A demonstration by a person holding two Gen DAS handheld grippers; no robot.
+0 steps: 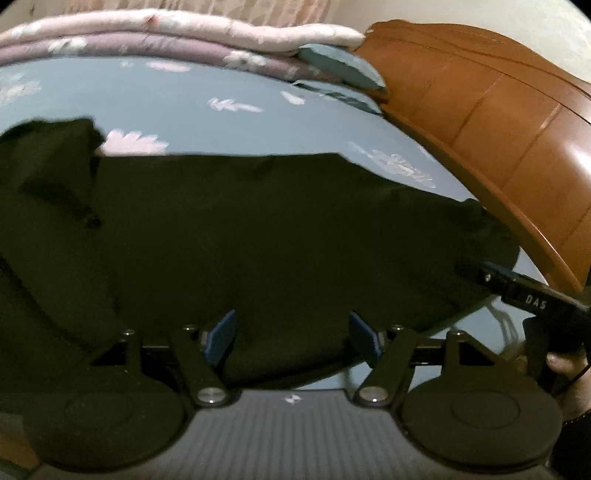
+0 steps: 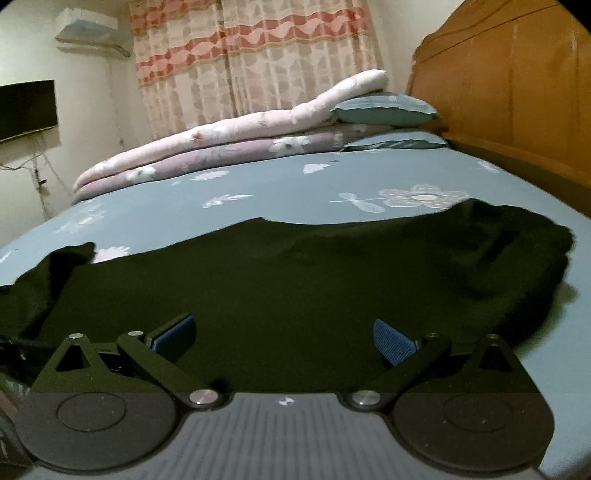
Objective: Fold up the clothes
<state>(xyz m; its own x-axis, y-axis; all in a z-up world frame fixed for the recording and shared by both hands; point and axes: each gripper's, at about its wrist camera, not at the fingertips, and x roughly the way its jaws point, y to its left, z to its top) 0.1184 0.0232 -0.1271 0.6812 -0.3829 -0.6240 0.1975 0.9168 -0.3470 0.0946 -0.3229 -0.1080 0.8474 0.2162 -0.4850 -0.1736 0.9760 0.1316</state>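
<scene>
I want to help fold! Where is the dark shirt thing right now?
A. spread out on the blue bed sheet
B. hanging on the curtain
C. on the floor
A: the dark garment lies spread on the blue sheet, both grippers open near it.

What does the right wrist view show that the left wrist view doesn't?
Only the right wrist view shows the curtain, the air conditioner and the dark wall screen. Only the left wrist view shows the other hand-held gripper at the garment's right edge. Both show the black garment spread on the blue bedsheet, the folded quilt, the wooden headboard, and open jaws on the view's own hand-held gripper.
</scene>
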